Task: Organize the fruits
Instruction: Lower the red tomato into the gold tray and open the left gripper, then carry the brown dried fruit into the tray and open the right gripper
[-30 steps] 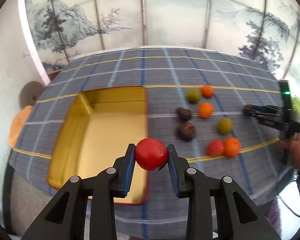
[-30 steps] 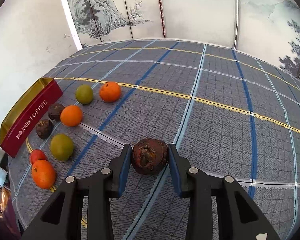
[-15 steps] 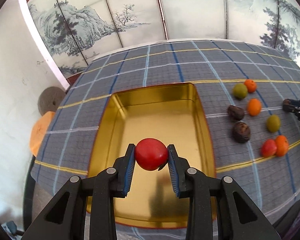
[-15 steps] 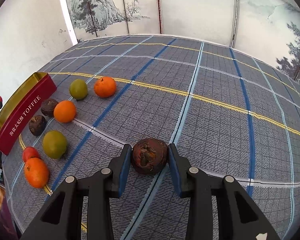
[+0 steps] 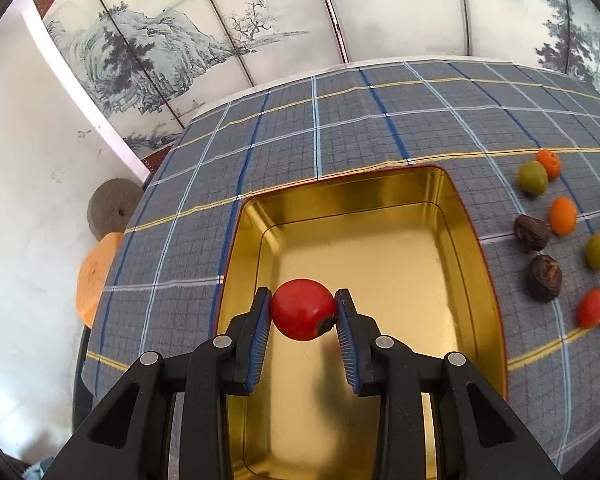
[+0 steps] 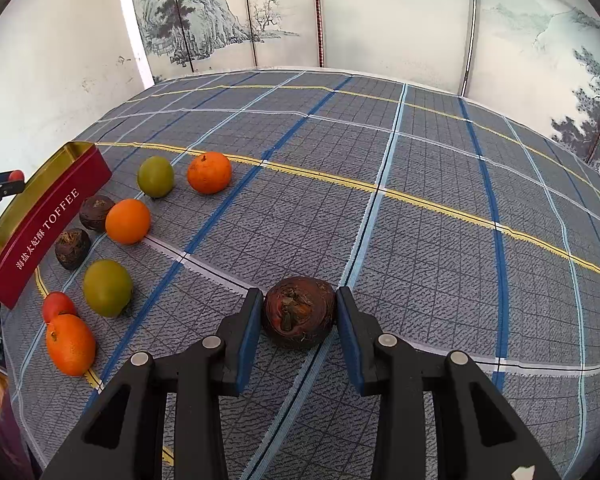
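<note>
Above the gold inside of the toffee tin (image 5: 452,240), your left tongs (image 5: 303,312) pinch a red fruit (image 5: 302,309), both pads pressed to its sides and the fruit clear of the tin's floor. The tin sits on the checked cloth of the table (image 5: 340,128), its red outer wall lettered TOFFEE in the right wrist view. To the right of the tin the loose fruit lies in a cluster: two green ones (image 6: 155,176) (image 6: 107,288), three oranges (image 6: 209,172) (image 6: 127,221) (image 6: 70,344), two dark brown ones (image 6: 96,212) (image 6: 73,242) nearest the tin's wall, and a small red one (image 6: 57,305) touching the near orange. Well apart from the tin, beyond that cluster, your right tongs (image 6: 299,322) are clamped on another dark brown fruit (image 6: 299,316) low over the cloth; whether it rests on the cloth you cannot tell.
</note>
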Motion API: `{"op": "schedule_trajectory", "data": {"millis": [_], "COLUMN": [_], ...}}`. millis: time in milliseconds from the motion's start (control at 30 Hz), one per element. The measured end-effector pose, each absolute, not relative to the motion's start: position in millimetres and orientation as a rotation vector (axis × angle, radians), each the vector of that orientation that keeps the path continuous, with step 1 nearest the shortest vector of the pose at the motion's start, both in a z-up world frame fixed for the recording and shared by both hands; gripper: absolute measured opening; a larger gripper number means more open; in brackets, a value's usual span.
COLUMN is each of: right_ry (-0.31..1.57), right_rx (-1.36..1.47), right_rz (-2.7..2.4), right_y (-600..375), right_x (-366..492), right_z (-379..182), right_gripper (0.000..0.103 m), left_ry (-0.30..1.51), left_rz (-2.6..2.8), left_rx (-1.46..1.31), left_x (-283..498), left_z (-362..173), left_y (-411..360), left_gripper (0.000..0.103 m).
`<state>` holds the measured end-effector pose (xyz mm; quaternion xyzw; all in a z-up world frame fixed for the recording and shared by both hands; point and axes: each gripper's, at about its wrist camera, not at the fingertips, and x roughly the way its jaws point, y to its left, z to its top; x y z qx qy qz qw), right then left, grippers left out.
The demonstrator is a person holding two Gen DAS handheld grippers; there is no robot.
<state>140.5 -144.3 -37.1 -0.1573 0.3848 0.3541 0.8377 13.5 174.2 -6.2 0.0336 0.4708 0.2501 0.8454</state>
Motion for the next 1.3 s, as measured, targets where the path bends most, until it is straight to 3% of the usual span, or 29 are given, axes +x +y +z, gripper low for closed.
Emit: {"op": "schedule_trajectory", "data": {"millis": [700, 800, 967, 1300], "right_ry": [0.813, 0.813, 0.812, 0.816], "right_rx": [-0.341, -0.342, -0.347, -0.339], "right_rz": [0.745, 0.744, 0.741, 0.743], "right_y": [-143, -143, -144, -144], "right_x": [141, 142, 142, 141], "right_z": [-37, -38, -38, -38], "right_gripper": [0.034, 0.034, 0.034, 0.034], "left_ry": [1.073, 1.075, 1.044, 0.955], "left_rz": [0.555, 0.558, 0.585, 0.64], "left_rx": [0.077, 0.076, 0.102, 0.048], "left_x": [50, 50, 47, 6], "left_z": [-26, -26, -21, 10], "left_y": [207, 210, 207, 180], "left_gripper": [0.034, 0.038, 0.06, 0.06]}}
